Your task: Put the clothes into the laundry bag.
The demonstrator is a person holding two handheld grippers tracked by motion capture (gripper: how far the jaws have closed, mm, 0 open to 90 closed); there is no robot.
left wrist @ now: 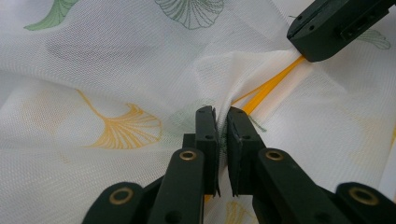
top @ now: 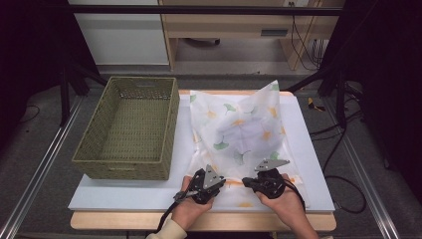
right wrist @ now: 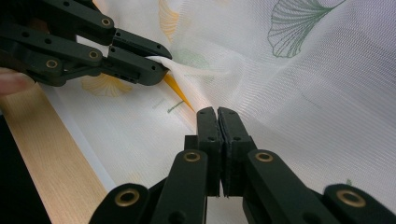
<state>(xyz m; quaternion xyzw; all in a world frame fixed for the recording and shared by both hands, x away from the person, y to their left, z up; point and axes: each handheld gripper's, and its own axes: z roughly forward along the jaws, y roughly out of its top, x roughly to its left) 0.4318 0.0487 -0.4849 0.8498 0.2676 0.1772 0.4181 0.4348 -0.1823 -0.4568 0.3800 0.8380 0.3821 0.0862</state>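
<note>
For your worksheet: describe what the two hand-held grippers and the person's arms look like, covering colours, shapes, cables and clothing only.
Both the left gripper and the right gripper are black, with flat linkage arms joined by brass-coloured rivets and two straight, blocky jaws. Each carries a grey three-cornered plate on top. A black cable trails from the left gripper. The left forearm wears a cream sleeve.
</note>
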